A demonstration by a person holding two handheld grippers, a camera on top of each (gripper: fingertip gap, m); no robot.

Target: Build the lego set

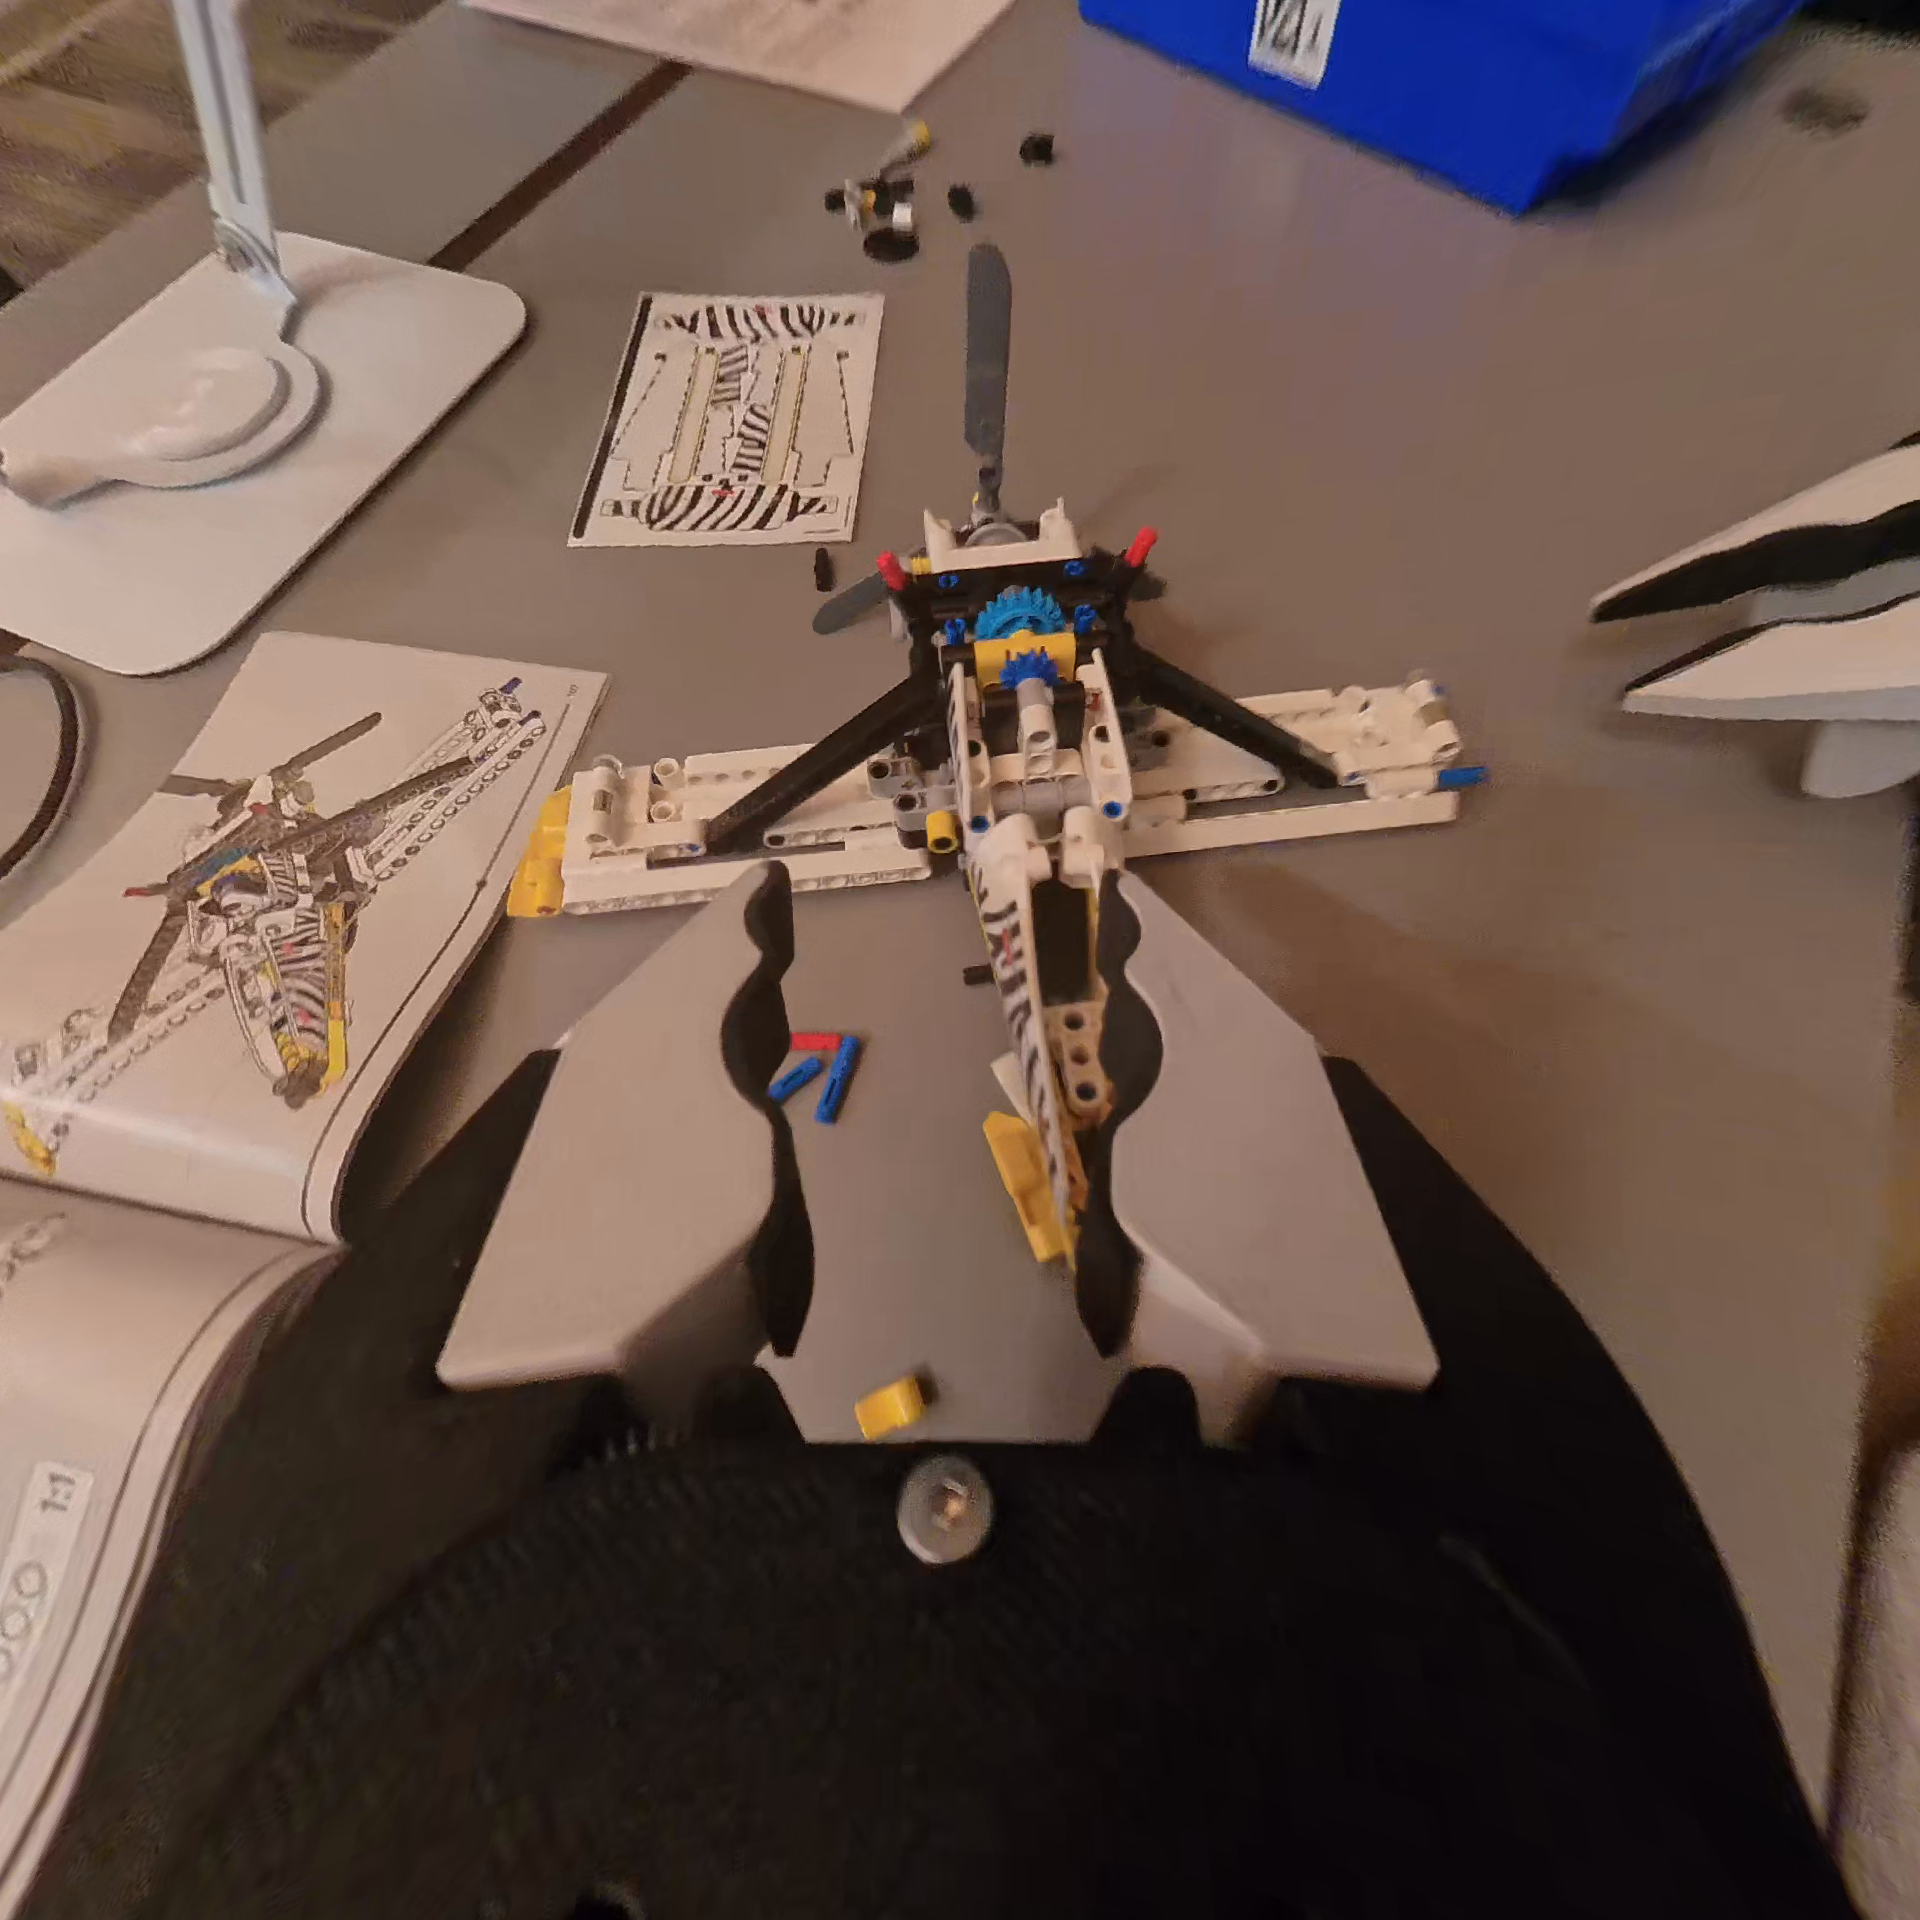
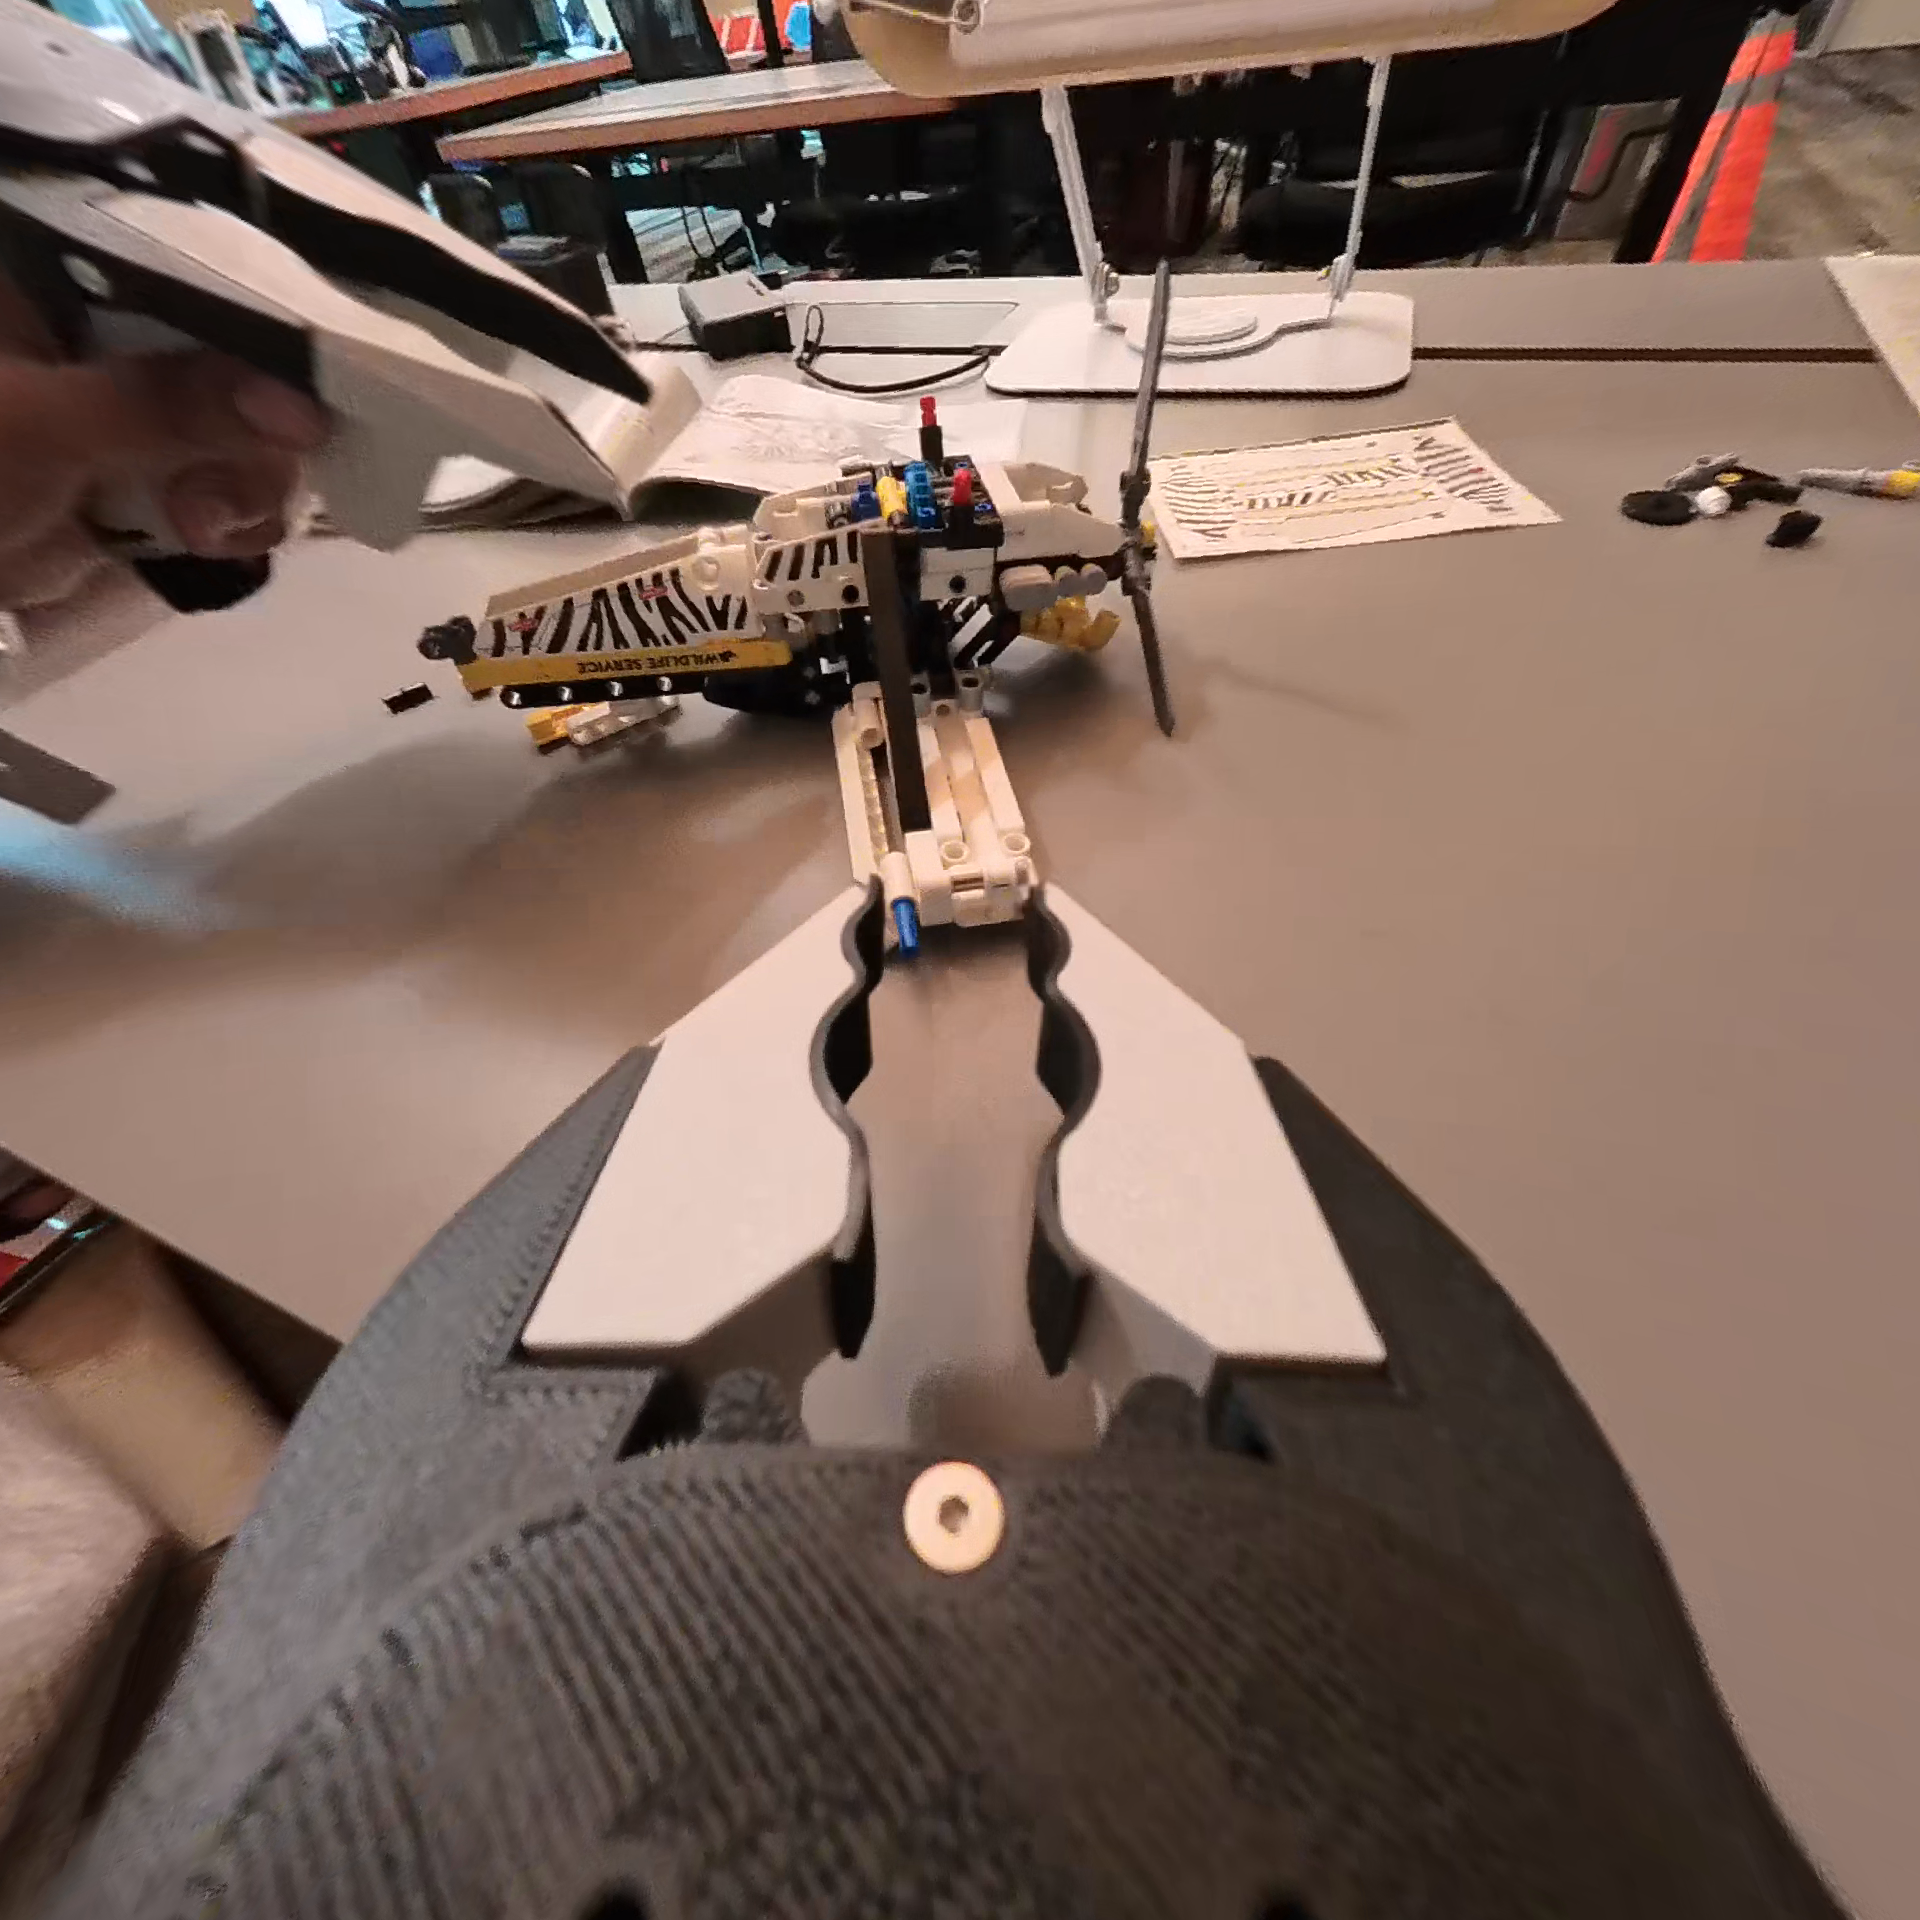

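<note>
The lego plane (image 1: 1029, 727) lies on the grey table (image 1: 1455, 1039), white with zebra stripes, black struts, blue gears and a grey propeller (image 1: 987, 364). My left gripper (image 1: 940, 904) is open; the plane's striped tail (image 1: 1023, 1039) shows between its fingers, close to the right one. In the right wrist view the left gripper (image 2: 416, 343) hovers above the tail (image 2: 623, 623), apart from it. My right gripper (image 2: 951, 925) is open and empty, its fingertips just short of the white wing tip (image 2: 956, 862). It shows at the right edge of the left wrist view (image 1: 1621, 660).
Red and blue pins (image 1: 821, 1070) and a yellow piece (image 1: 894, 1403) lie under my left gripper. An open instruction booklet (image 1: 208, 935), a sticker sheet (image 1: 727, 416), a white lamp base (image 1: 260, 416), a blue box (image 1: 1455, 73) and small loose parts (image 1: 894, 197) surround the plane. Both grippers' tips are roughly 15 cm from the grey propeller (image 1: 987, 364).
</note>
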